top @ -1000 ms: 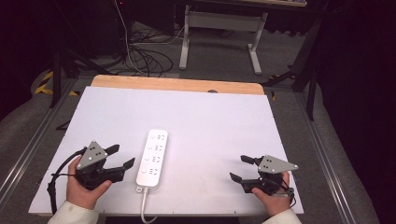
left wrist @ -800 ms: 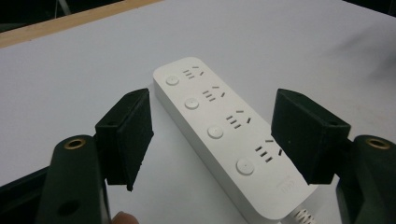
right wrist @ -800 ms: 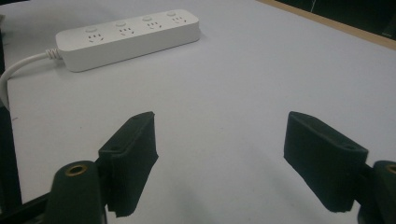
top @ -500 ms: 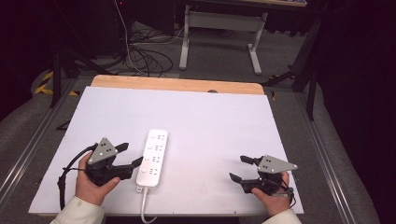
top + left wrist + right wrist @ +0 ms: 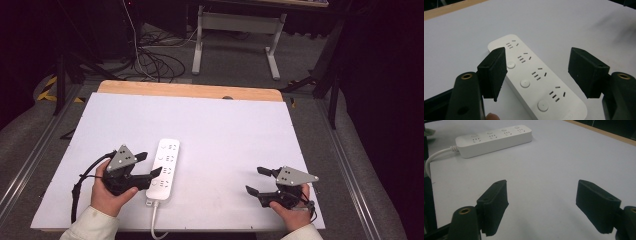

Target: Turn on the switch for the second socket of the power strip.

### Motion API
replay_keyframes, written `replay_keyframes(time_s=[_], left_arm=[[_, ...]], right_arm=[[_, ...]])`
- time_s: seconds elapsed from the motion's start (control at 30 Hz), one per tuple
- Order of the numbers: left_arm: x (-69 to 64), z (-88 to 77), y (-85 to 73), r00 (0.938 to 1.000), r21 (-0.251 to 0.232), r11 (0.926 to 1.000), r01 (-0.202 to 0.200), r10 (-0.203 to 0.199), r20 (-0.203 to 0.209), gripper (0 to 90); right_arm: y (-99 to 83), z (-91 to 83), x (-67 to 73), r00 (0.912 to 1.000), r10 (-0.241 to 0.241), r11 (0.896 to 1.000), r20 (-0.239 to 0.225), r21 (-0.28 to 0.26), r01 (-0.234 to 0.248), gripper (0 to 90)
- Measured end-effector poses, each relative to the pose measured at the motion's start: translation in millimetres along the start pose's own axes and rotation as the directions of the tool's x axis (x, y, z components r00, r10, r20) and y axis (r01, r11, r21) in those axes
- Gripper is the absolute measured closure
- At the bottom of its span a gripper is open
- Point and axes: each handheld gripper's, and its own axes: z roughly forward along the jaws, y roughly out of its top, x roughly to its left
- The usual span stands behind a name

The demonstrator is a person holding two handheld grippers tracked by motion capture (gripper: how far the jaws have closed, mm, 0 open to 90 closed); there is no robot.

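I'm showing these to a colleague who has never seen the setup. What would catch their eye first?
Probably the white power strip lying near the front of the white table, its cord running off the near edge. Next, the left hand-held gripper, jaws open beside it, and the right hand-held gripper, open over bare table.

the power strip's [image 5: 165, 169] white cord [image 5: 153, 226] runs off the table's near edge and out of frame, its plug unseen, and its socket markings are too small to read.

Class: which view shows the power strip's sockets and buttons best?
The left gripper view: the power strip lies close, each socket and button distinct. The high view shows its whole outline, details small; the right gripper view shows it far off, side-on.
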Motion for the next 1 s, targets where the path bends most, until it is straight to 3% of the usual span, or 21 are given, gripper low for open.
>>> replay_keyframes(time_s=[0.13, 0.23, 0.67, 0.8, 1.0], left_arm=[[-0.9, 0.5, 0.0, 1.0000, 0.004, 1.0000, -0.003, 0.003, 0.002, 33.6], [-0.4, -2.0, 0.2, 1.0000, -0.002, 1.0000, -0.003, 0.003, 0.000, 40.4], [0.0, -3.3, 1.0, 0.9992, 0.058, 0.9978, -0.033, 0.031, 0.023, 89.7], [1.0, -1.9, 2.0, 0.9985, 0.099, 0.9943, -0.042, 0.038, 0.040, 90.0], [3.1, 3.4, 5.0, 0.9982, 0.139, 0.9902, -0.010, 0.002, 0.060, 90.0]], right_arm=[[0.1, 0.0, 0.2, 1.0000, 0.001, 1.000, -0.002, 0.000, -0.001, 25.5], [0.0, -0.1, 0.1, 1.0000, 0.001, 1.000, -0.003, 0.000, -0.001, 25.5], [0.1, 0.2, 0.1, 1.0000, 0.000, 1.000, -0.008, -0.002, 0.000, 25.8], [0.3, 1.1, 0.4, 0.9999, -0.002, 1.000, -0.012, -0.002, 0.002, 26.2], [0.2, 0.8, 0.2, 0.9999, -0.002, 1.000, -0.012, 0.001, 0.002, 26.2]])
